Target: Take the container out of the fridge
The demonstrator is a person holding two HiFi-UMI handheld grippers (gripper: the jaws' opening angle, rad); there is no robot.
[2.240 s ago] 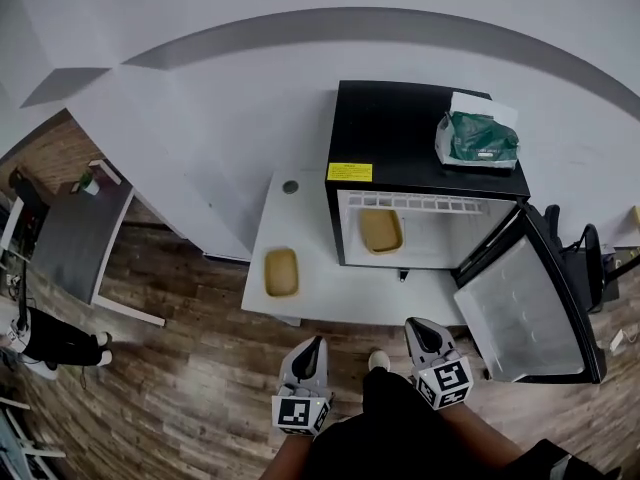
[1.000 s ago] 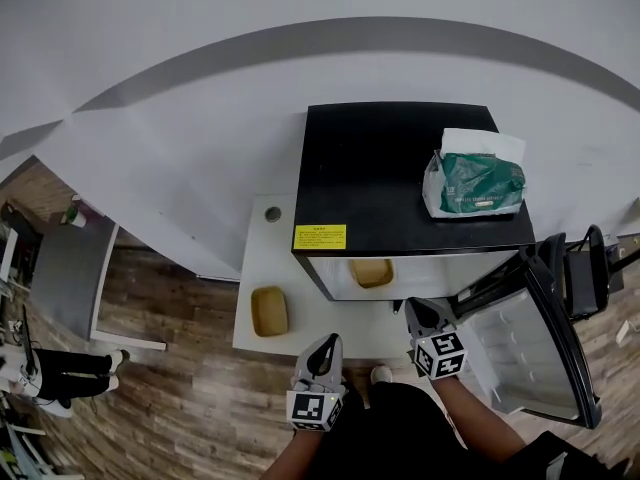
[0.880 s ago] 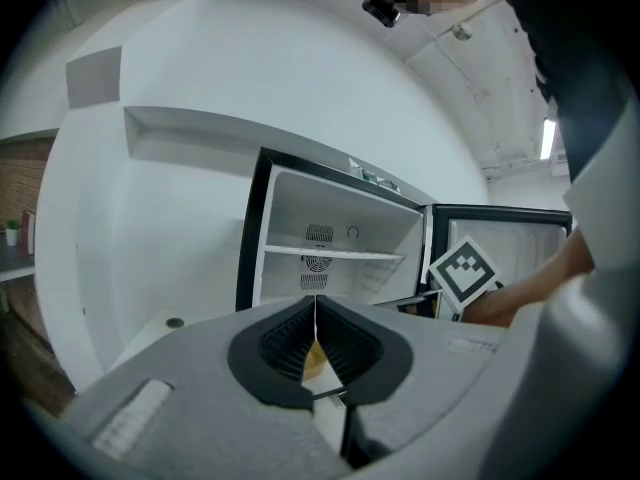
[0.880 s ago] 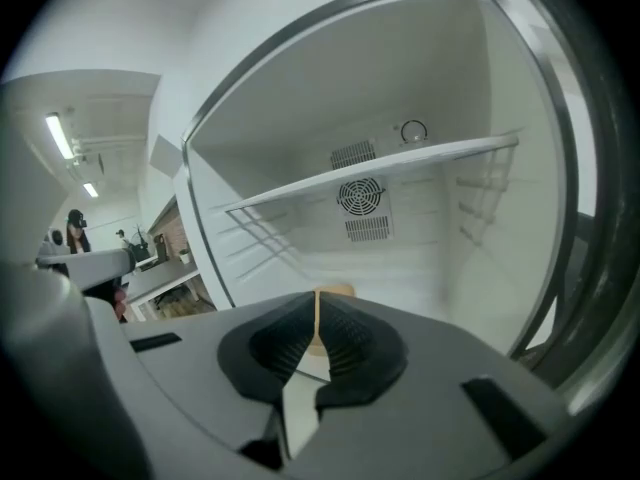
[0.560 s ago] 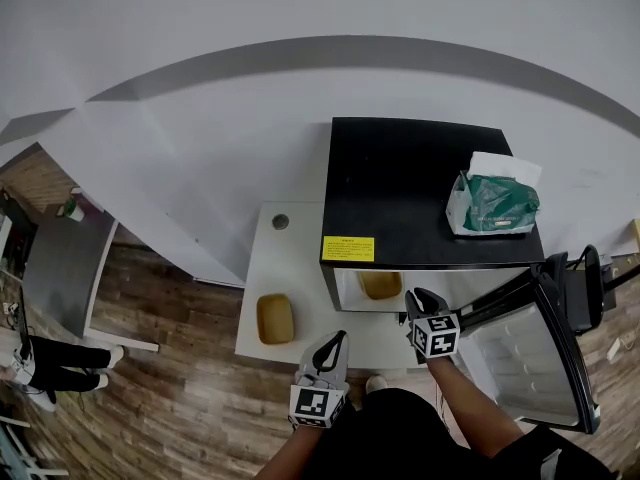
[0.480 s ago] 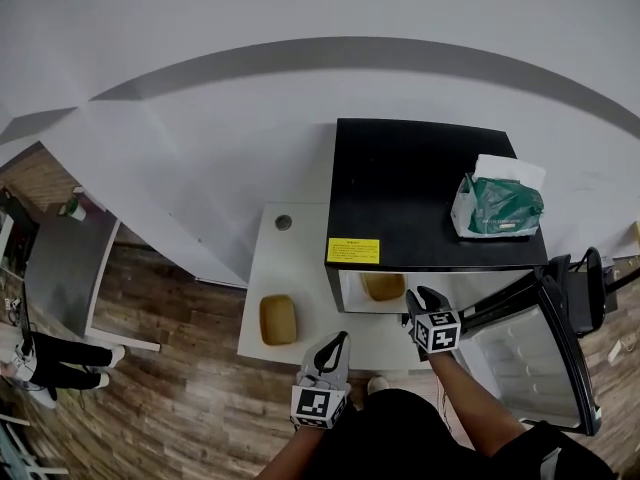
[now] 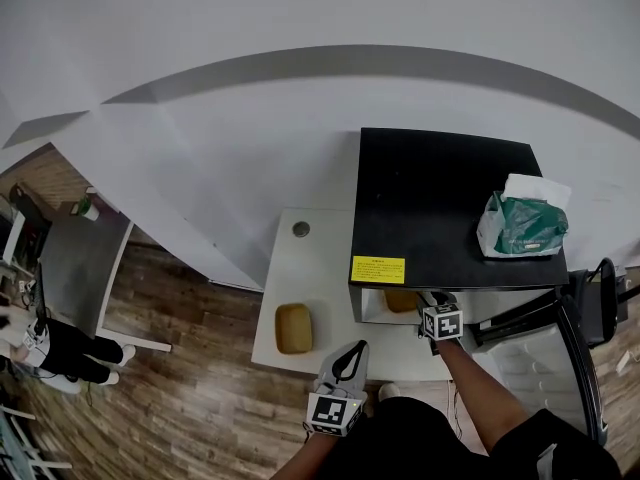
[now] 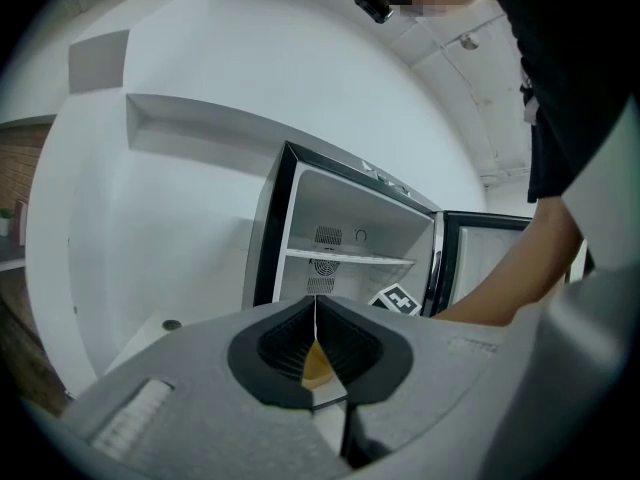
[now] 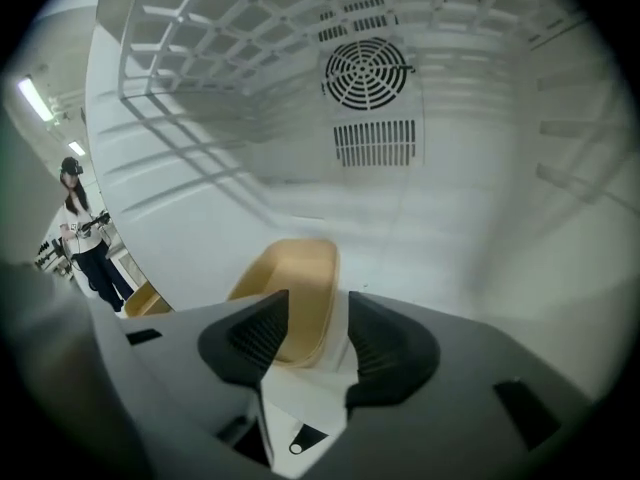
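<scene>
A tan container [image 9: 290, 298] lies on the floor of the open black fridge [image 7: 450, 198]; the head view shows only its edge [image 7: 403, 299] under the fridge top. My right gripper [image 9: 315, 323] is inside the fridge, just short of the container. Its jaws are opening, the container's near rim lies between them, and the pads do not press on it. In the head view the right gripper [image 7: 441, 320] sits at the fridge mouth. My left gripper [image 7: 338, 393] hangs back by my body; its jaws [image 8: 315, 313] are shut and hold nothing.
A second tan container [image 7: 294, 328] rests on the white table [image 7: 300, 268] left of the fridge. A green bag [image 7: 522, 226] sits on the fridge top. The fridge door [image 7: 560, 353] stands open to the right. A wire shelf [image 9: 250, 28] spans above the container. A person [image 9: 85, 233] stands far left.
My right gripper has moved forward from in front of the fridge into its opening. The left gripper stays low near my body. The view has drawn closer to the fridge.
</scene>
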